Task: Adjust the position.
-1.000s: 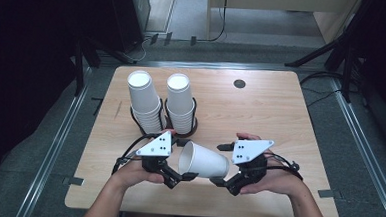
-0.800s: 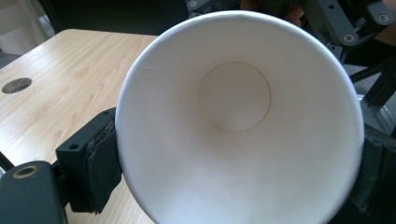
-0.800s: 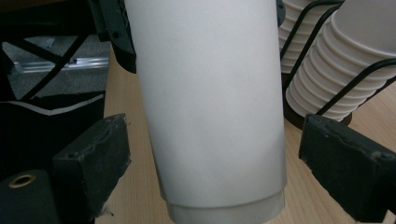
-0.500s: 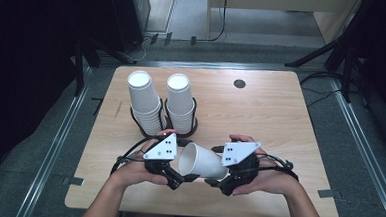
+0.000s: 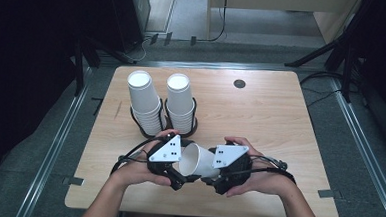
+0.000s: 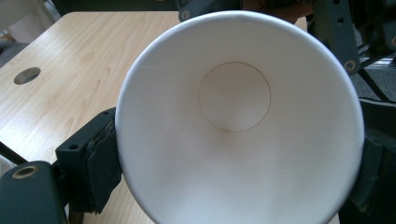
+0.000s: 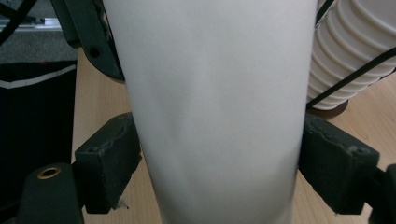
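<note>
Hiding both tongs' tips, paper cup (image 5: 200, 160) spans them.

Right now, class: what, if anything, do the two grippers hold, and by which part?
One white paper cup: left gripper near its rim, right gripper closing on its side wall.

No readable text, labels or numbers anywhere.

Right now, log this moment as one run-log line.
held: paper cup on its side | left claw: grips rim end | right claw: just been closing, pads on cup wall | behind: two cup stacks
</note>
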The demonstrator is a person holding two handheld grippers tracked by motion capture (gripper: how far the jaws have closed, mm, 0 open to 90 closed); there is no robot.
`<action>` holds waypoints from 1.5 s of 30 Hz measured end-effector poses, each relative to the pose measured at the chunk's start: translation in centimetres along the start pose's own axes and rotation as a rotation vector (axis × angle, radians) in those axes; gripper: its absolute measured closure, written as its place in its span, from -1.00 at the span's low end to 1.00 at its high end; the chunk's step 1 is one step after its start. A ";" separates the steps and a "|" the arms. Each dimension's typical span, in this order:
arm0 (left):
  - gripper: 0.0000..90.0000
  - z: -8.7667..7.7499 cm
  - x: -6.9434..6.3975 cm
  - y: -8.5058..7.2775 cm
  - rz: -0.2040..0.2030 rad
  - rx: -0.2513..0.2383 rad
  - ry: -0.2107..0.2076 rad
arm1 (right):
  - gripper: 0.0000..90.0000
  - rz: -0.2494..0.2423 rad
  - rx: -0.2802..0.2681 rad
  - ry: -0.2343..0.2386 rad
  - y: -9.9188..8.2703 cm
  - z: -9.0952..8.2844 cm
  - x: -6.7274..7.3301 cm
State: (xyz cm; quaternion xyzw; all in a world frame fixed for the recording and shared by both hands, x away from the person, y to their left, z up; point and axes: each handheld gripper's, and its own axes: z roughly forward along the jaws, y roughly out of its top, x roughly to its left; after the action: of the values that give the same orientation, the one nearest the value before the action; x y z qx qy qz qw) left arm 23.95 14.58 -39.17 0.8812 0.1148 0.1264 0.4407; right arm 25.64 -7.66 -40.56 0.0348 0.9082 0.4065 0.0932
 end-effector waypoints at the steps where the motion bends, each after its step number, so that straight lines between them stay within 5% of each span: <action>1: -0.82 0.0 0.0 0.0 0.002 0.003 0.002 | -0.60 0.002 0.006 -0.002 0.0 0.1 0.0; 18: -0.86 0.3 -0.1 0.1 -0.014 -0.018 -0.016 | -0.51 -0.010 0.029 0.014 -0.3 0.0 0.1; 36: -0.97 -1.5 0.8 -0.7 -0.153 -0.147 0.032 | -0.51 0.051 0.001 -0.028 -2.2 0.3 -0.9; 45: -0.97 -3.2 1.3 -2.5 -0.235 -0.220 0.120 | -0.51 0.143 -0.055 -0.091 -4.3 -0.1 -2.2</action>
State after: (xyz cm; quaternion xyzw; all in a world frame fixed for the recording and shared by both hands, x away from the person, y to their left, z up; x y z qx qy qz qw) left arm 23.88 18.87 -39.18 0.7990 0.2286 0.1380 0.5387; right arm 27.87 -10.92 -43.42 0.1155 0.8866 0.4351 0.1059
